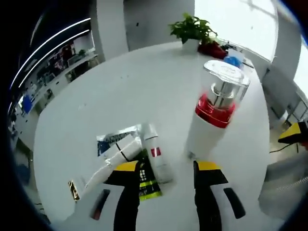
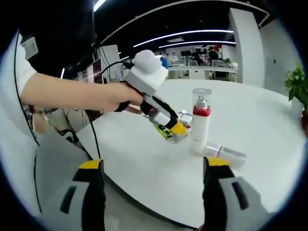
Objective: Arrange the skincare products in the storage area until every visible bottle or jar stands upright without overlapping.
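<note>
Your left hand-held gripper (image 1: 166, 169) jaws apart over the white counter (image 1: 120, 96), pump bottle (image 1: 214, 108) standing upright just ahead, white tubes (image 1: 156, 151) lying flat beside a sachet (image 1: 113, 139), your right hand-held gripper (image 2: 151, 168) jaws apart, empty, back from the counter edge.

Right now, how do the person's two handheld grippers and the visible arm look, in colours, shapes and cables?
The left gripper has two black jaws with yellow tips. In the right gripper view, its white body carries a white ball, and a thin black cable runs from it. The right gripper has the same black jaws and yellow tips. The person's arm wears a short white sleeve.
</note>
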{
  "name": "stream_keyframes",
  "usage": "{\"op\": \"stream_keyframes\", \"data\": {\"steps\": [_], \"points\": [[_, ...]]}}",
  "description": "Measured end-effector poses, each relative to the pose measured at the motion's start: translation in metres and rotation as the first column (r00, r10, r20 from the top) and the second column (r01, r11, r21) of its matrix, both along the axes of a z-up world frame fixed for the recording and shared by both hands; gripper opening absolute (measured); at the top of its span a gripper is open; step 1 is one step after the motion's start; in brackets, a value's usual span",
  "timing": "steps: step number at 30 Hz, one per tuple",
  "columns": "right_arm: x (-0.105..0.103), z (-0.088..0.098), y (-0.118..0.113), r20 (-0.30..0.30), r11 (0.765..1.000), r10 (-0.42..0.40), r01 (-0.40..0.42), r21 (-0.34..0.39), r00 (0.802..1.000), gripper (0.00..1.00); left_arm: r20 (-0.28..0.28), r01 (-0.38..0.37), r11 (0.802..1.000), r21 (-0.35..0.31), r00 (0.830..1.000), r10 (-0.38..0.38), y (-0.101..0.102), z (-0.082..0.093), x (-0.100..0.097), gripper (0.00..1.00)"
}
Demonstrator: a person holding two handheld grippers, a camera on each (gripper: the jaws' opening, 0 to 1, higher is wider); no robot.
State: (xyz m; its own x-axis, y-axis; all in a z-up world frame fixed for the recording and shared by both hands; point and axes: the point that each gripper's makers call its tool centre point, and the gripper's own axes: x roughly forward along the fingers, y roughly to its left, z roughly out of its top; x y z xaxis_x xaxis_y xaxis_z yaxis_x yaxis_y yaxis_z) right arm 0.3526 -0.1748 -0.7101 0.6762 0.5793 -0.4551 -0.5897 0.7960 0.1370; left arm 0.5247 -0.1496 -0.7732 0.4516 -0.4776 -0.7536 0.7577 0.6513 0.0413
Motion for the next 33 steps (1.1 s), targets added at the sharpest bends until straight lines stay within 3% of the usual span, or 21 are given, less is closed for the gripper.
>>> {"op": "stream_keyframes", "data": {"steps": [3, 9, 28, 33], "points": [[0.0, -0.001, 0.0, -0.007, 1.0, 0.002, -0.002, 0.002, 1.0, 0.85, 0.012, 0.018, 0.999, 0.034, 1.0, -0.019, -0.003, -0.005, 0.008, 0.42], [-0.001, -0.001, 0.001, -0.013, 1.0, 0.009, -0.008, 0.008, 1.0, 0.85, -0.032, 0.013, 0.998, 0.056, 0.999, -0.011, -0.006, -0.015, 0.009, 0.34], [0.0, -0.004, -0.002, -0.039, 1.0, -0.01, 0.01, 0.015, 0.999, 0.84, -0.141, 0.024, 0.991, 0.131, 0.99, -0.005, -0.006, -0.042, 0.015, 0.24], [0.0, -0.004, -0.004, -0.041, 1.0, -0.019, 0.02, 0.015, 0.999, 0.83, -0.161, 0.016, 0.992, 0.123, 0.987, 0.004, -0.009, -0.043, 0.015, 0.24]]}}
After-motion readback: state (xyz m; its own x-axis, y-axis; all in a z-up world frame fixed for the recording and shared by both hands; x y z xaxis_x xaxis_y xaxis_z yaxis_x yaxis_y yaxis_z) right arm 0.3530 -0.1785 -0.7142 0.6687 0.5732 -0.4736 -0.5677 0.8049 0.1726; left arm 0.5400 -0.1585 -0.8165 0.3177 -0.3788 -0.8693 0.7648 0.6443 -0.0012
